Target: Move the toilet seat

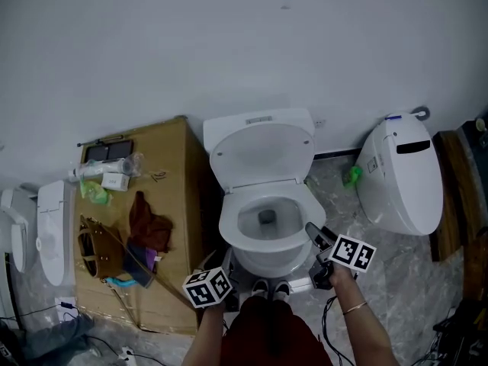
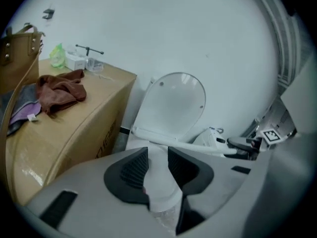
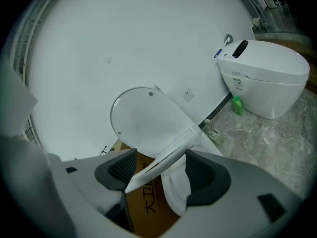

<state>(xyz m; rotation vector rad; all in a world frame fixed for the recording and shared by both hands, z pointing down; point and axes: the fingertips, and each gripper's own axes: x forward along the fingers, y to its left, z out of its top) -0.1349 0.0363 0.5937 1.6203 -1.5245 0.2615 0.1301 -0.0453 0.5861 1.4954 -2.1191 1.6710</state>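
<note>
White plastic stands upright at the back of the toilet: the toilet seat is raised and leans on the tank by the wall, with the bowl open below it. Both tongs are free. The left tongs stand partly apart, with only the bowl's rim seen through the gap. The right tongs gape wide near the bowl's front right, with nothing on their pads.

I judge the seat is to come down. Pinch its free top edge squarely with one tongs, tip it forward, and lower it slowly rather than let it drop. Whether ring and lid are raised together I cannot tell. The head view hides the left tongs' tips under their marker cube.
</note>
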